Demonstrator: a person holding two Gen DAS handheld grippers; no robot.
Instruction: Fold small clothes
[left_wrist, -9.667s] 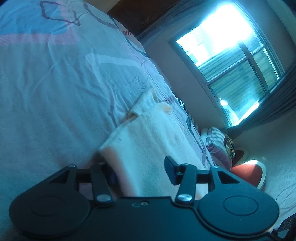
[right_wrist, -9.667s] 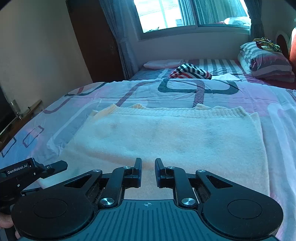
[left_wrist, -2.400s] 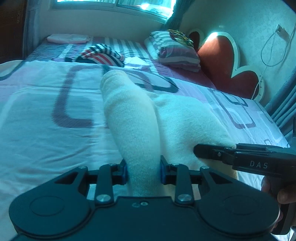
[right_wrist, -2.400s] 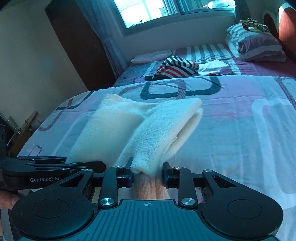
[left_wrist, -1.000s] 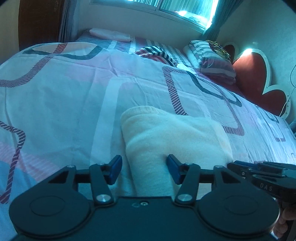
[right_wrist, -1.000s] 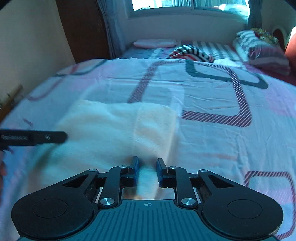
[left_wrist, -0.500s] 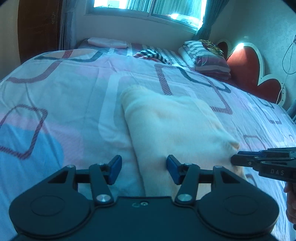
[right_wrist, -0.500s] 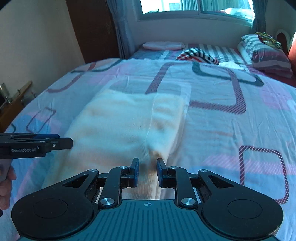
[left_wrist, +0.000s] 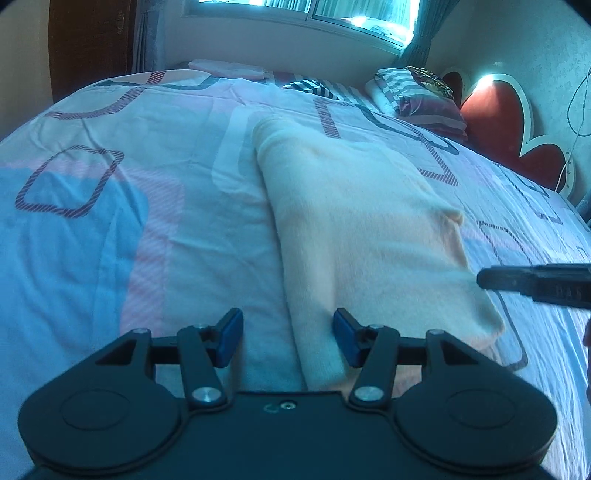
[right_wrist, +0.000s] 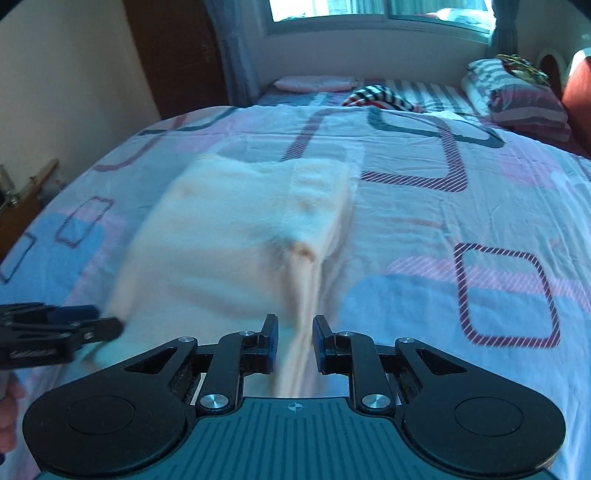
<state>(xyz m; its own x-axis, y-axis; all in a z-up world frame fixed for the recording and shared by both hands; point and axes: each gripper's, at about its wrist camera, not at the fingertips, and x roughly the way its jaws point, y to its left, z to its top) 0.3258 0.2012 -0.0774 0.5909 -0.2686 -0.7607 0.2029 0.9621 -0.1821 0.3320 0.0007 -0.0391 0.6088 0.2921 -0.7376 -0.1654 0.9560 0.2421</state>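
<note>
- The cream sweater (left_wrist: 354, 229) is lying on the bed (left_wrist: 110, 221), folded into a long rectangle, so I'd guess we're mid-fold with one more fold to go.
- Left gripper (left_wrist: 288, 341) is about half open. The sweater's near left edge sits between its jaws, touching the right pad, but nothing is pinched, so it's not holding anything.
- Right gripper (right_wrist: 294, 343) is nearly closed, with a thin strip of the sweater's near right edge running between the jaws. It's blurry there and there seems to be a gap on each side, so I can't tell if it's really clamped on.
- Next move, I reckon: get a proper grip on both near corners, then carry that end over to the far end to halve it. It's thick and floppy, so the layers could slide apart if the two sides don't travel together.
- Containers: none that I can see. Far end of the bed just has a striped garment (right_wrist: 380, 96) and a striped pillow (right_wrist: 517, 92).
</note>
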